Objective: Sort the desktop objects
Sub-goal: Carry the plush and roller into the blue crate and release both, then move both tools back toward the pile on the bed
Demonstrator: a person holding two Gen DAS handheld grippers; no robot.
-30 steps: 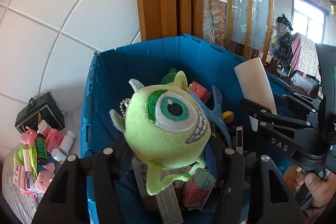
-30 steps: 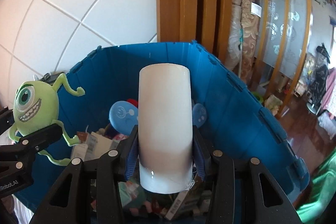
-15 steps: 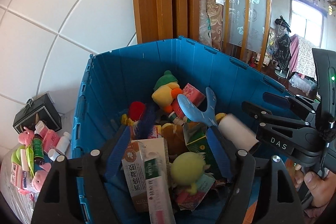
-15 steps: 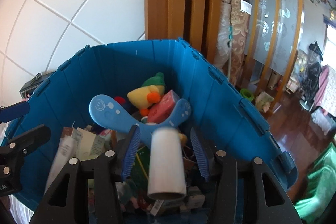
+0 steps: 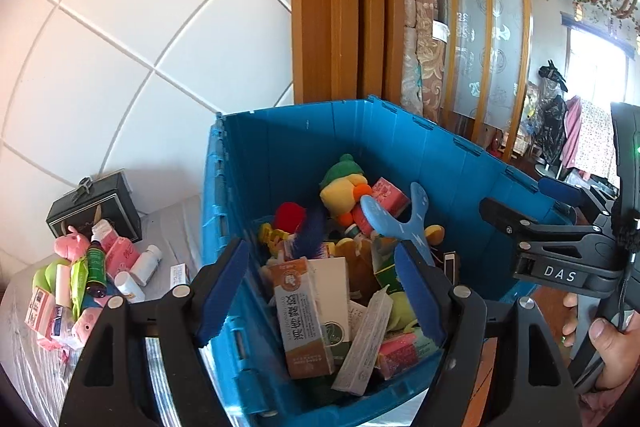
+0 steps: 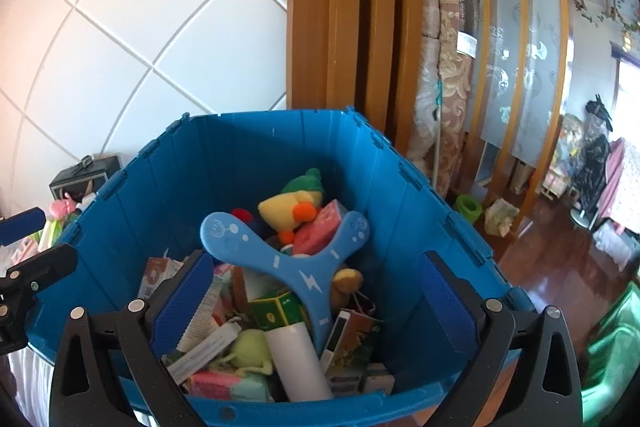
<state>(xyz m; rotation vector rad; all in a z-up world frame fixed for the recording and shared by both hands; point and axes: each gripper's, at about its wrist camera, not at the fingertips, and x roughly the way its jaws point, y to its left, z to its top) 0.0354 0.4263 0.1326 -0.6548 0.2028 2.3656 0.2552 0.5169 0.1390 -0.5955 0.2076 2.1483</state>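
Both drops are done, left gripper and right gripper just sprang wide and empty over the blue bin, white tube and green plush inside, so lift clear before heading for the table pile.

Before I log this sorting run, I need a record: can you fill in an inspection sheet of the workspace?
Surface: pale cloth-covered table.
Job's things: white cylindrical bottle and lime green plush toy lie inside the blue plastic crate.
Clutter: small bottles and pink packets beside the crate; black box.
Grippers: left gripper and right gripper open, empty; the right's jaws have just been opening.
Cables: nothing seen.
Surroundings: white tiled wall, wooden frame.
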